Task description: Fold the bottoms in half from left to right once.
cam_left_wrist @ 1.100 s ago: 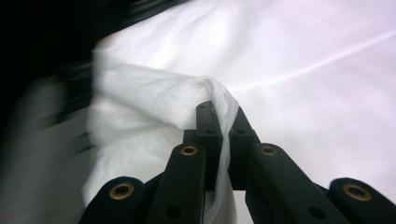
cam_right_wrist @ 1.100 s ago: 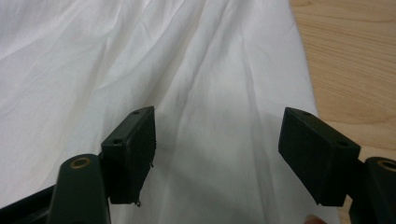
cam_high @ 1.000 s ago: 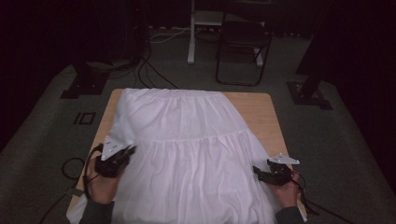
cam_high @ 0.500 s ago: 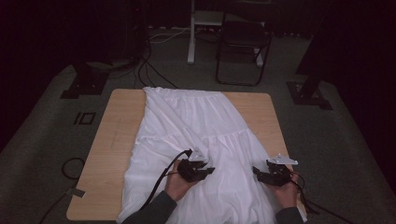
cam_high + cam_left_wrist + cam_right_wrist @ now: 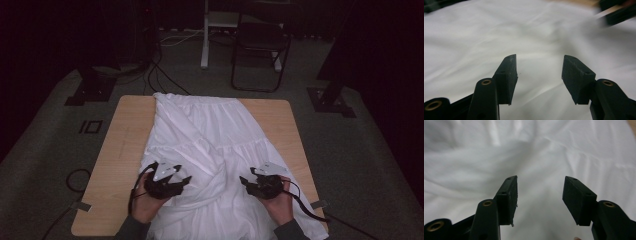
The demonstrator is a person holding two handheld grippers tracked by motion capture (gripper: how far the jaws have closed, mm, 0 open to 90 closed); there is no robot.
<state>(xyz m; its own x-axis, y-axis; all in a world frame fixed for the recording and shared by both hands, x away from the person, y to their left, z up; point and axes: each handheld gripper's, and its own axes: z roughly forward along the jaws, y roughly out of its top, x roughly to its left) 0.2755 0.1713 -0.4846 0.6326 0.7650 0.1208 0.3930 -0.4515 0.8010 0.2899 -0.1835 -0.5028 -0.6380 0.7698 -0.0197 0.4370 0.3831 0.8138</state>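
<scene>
The white skirt [image 5: 210, 150] lies on the tabletop [image 5: 120, 150] with its left side already folded inward — one fold done, the right side and hem left. Left claw [image 5: 186, 179] has just been opening, right claw [image 5: 243, 179] closing; both stand apart, nothing between them.

A wooden table [image 5: 125, 145] — behind it, a dark folding chair [image 5: 260, 45].
</scene>
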